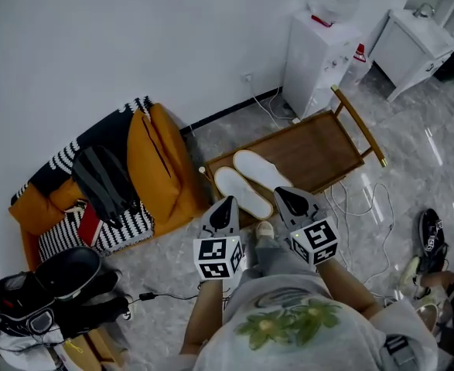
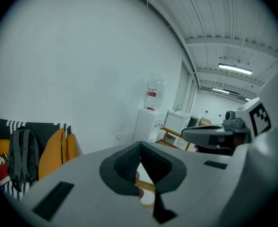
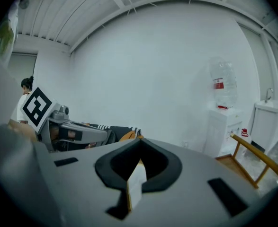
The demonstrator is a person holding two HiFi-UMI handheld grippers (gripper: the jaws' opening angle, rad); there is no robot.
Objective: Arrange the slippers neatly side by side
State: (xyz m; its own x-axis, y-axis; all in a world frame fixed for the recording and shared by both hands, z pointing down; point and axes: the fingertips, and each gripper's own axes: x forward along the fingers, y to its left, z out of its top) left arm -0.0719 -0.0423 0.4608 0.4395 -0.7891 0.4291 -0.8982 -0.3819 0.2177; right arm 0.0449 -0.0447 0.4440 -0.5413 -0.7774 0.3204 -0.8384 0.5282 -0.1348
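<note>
- The left gripper point(image 1: 224, 205) has its fingers pressed together on nothing, and so does the right gripper point(image 1: 292, 201) (both are held up close to the person's body).
- Just past their tips, the two white slippers point(image 1: 244, 193) lie parallel and just beside each other on the low wooden table point(image 1: 319, 149).
- Since the pair already looks lined up, the empty, closed fingers probably mean nothing needs gripping.

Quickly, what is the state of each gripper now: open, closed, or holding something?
Left gripper: closed, holding nothing.
Right gripper: closed, holding nothing.
</note>
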